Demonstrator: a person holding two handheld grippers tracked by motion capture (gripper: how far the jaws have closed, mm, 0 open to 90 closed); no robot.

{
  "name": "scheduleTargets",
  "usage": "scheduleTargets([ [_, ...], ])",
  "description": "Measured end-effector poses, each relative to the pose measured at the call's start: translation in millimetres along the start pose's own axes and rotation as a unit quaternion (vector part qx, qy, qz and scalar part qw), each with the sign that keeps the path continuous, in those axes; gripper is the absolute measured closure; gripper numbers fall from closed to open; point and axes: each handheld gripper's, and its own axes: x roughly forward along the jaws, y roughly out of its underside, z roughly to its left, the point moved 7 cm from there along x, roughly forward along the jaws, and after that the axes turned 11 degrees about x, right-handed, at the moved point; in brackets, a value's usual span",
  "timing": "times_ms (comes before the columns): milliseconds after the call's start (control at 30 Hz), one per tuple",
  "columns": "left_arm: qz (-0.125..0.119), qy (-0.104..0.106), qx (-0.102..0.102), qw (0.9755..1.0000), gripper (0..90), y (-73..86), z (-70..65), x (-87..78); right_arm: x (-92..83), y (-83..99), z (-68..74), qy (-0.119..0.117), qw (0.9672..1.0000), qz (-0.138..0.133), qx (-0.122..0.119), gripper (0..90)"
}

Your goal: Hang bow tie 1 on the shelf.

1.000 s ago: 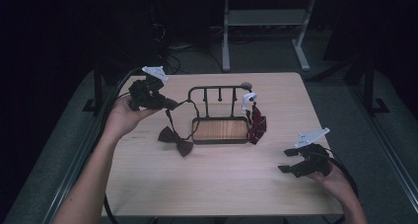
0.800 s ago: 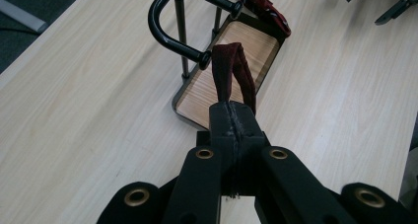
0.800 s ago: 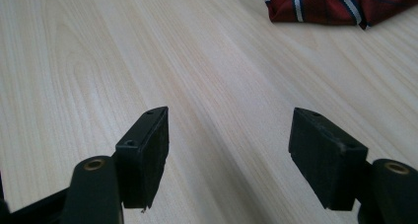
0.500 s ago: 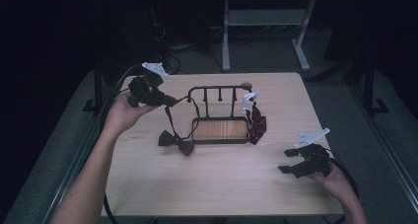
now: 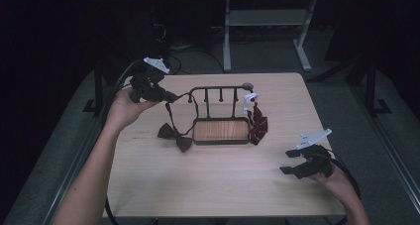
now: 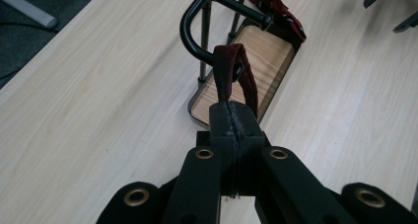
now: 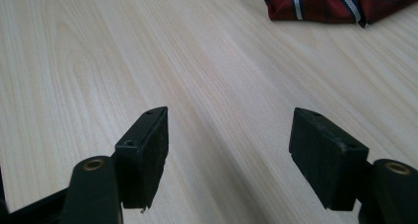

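Bow tie: the dark brown bow tie lies on the table just left of the rack's tray, its strap rising to the left end of the rack.
Rack: a black wire rack with a wooden tray base stands at mid-table; a red striped tie hangs at its right end.
Left gripper: the left gripper, held at the far left, has its jaws pressed together on the strap.
Right gripper: the right gripper rests near the right edge of the table, jaws standing apart with nothing between them.
Just changed: over the last second the left hand has edged only a little along the rack's left end and the bow has slid slightly on the table; the right hand has kept still.
Meaning: the strap looks looped over the rack's curved end bar, so hanging seems nearly done, with letting go probably next.
Left gripper view: it shows the strap wrapped over the bar right at the clamped jaws, too small to read from the high view.
Right gripper view: bare wood between the pads and the striped tie at the far edge.
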Motion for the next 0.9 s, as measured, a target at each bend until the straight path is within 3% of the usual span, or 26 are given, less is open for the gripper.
scheduleTargets([
  [267, 0.004, 0.001, -0.014, 0.9999, 89.1, 1.8, 8.9, 8.4, -0.6, 0.4, -0.6, 0.000, 1.0000, -0.003, -0.002, 30.9],
  [900, 0.028, -0.005, -0.017, 0.9995, 87.4, 2.3, 16.1, 20.4, -1.7, 1.6, -0.3, 0.002, 1.0000, -0.004, 0.002, 30.8],
])
